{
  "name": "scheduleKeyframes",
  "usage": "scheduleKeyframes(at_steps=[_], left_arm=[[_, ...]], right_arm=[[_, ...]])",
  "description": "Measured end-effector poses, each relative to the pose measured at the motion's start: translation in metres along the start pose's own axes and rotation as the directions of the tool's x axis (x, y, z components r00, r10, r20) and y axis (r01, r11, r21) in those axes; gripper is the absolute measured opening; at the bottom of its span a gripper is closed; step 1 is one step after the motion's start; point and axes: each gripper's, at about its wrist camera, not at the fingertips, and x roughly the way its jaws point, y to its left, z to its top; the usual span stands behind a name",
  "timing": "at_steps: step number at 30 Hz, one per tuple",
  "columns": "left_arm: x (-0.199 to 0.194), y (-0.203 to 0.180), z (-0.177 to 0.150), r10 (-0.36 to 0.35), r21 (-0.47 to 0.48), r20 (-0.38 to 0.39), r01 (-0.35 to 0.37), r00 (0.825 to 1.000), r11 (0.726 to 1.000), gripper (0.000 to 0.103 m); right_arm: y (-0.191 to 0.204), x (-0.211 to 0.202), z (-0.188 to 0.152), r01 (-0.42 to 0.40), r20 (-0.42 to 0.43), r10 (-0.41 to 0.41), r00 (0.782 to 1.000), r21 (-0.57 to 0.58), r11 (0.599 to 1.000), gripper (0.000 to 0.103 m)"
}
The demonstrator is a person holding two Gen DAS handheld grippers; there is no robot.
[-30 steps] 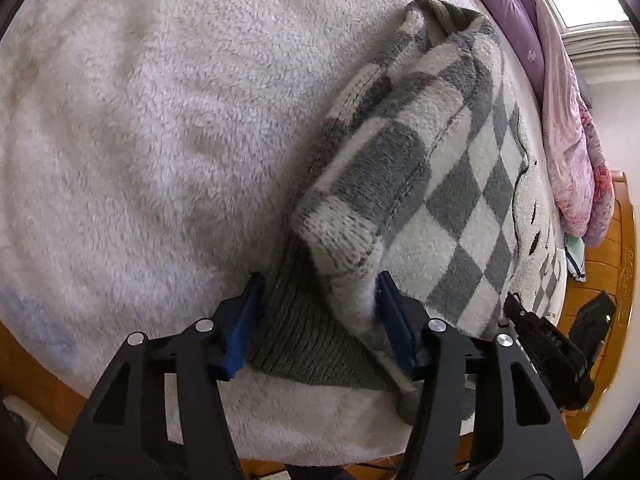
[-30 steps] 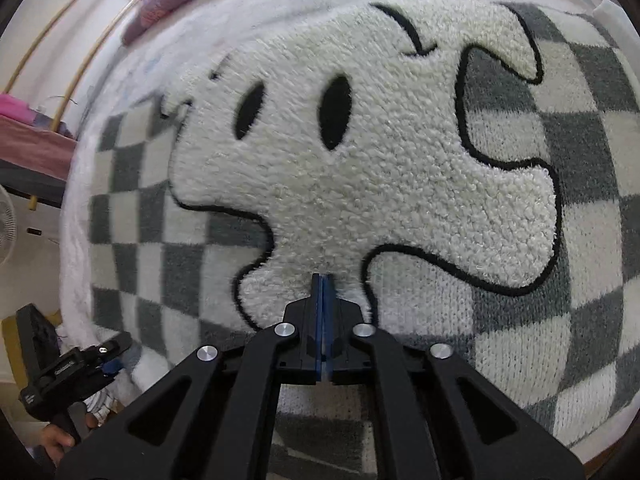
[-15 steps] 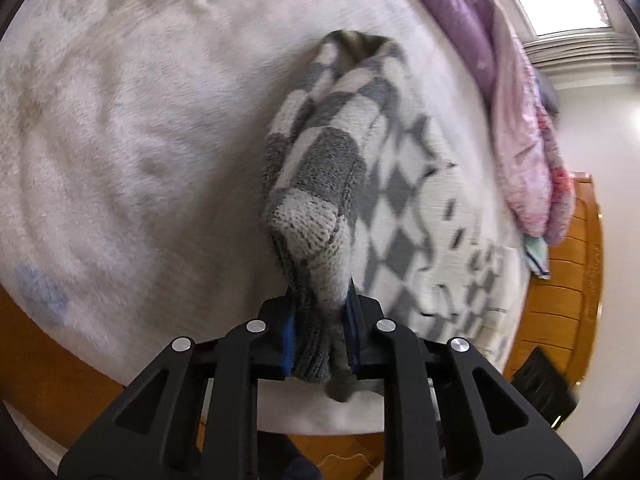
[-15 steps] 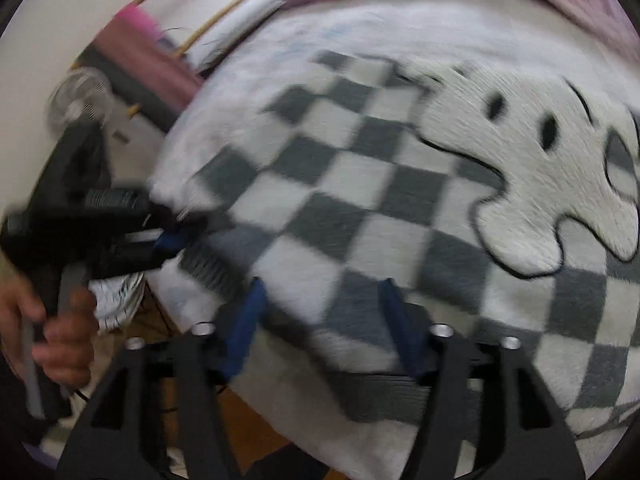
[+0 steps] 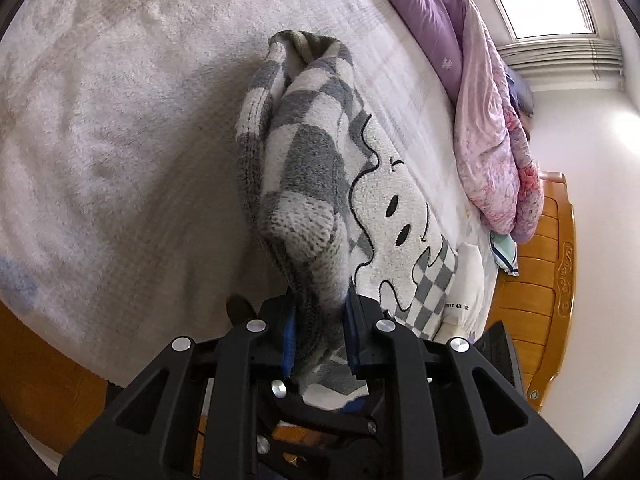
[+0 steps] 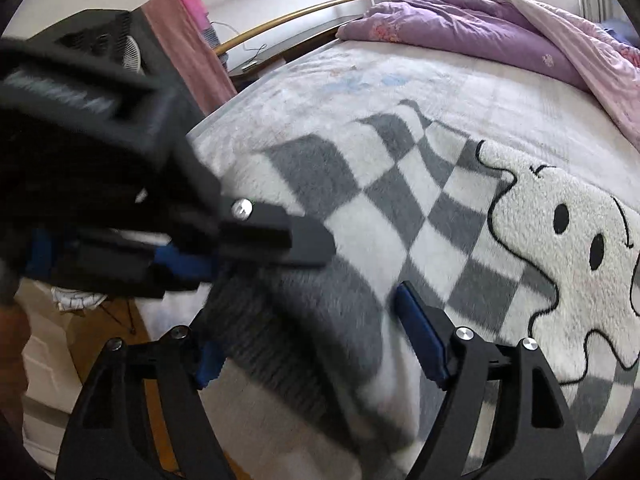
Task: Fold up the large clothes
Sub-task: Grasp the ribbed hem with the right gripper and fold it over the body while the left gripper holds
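Fluffy white bed [image 5: 120,120], checkered ghost-print sweater [image 5: 304,184], bunched edge lifted

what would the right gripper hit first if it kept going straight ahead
Probably the sweater: the open right gripper already straddles its grey ribbed hem. The left gripper is shut on the same hem just to its left, though depth is unclear.

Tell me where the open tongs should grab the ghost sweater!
The right tongs should probably pinch the grey ribbed hem of the checkered ghost sweater, coming in from the bed's near edge. That band lies right between its open blue pads and bunches up thick there. The left tongs already hold the hem further along, so both hands could lift together.
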Motion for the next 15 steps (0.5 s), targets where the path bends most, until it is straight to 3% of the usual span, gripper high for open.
scheduleKeyframes(at_steps=[1, 4, 5, 8, 10, 13, 15], left_arm=[[0.000, -0.001, 0.001, 0.005, -0.006, 0.002, -0.005, 1.000, 1.000, 0.019], [0.002, -0.004, 0.005, 0.007, -0.024, 0.002, -0.007, 1.000, 1.000, 0.026], [0.003, -0.006, 0.006, 0.016, -0.030, -0.001, -0.016, 1.000, 0.999, 0.027], [0.001, -0.029, 0.003, 0.021, 0.017, 0.016, -0.021, 1.000, 1.000, 0.040], [-0.011, -0.053, -0.004, -0.001, 0.097, 0.086, -0.007, 0.996, 0.995, 0.060], [-0.023, -0.088, -0.018, -0.078, 0.207, 0.156, 0.045, 0.985, 0.977, 0.069], [-0.024, -0.105, -0.024, -0.078, 0.251, 0.183, 0.030, 0.980, 0.968, 0.073]], right_arm=[[0.001, 0.000, 0.002, 0.004, 0.001, -0.004, 1.000, 0.000, 1.000, 0.068], [-0.002, 0.001, 0.006, 0.011, -0.023, -0.010, 1.000, 0.025, 1.000, 0.032], [-0.005, 0.002, 0.007, 0.012, -0.037, -0.011, 0.999, 0.038, 0.999, 0.025], [-0.024, -0.006, 0.010, -0.006, -0.048, 0.012, 0.999, 0.122, 0.993, 0.020], [-0.045, -0.022, 0.014, -0.029, -0.015, 0.033, 0.999, 0.221, 0.975, 0.019], [-0.085, -0.049, 0.012, -0.079, 0.052, 0.063, 0.997, 0.396, 0.915, 0.018], [-0.125, -0.078, 0.002, -0.125, 0.124, 0.068, 0.990, 0.537, 0.834, 0.018]])
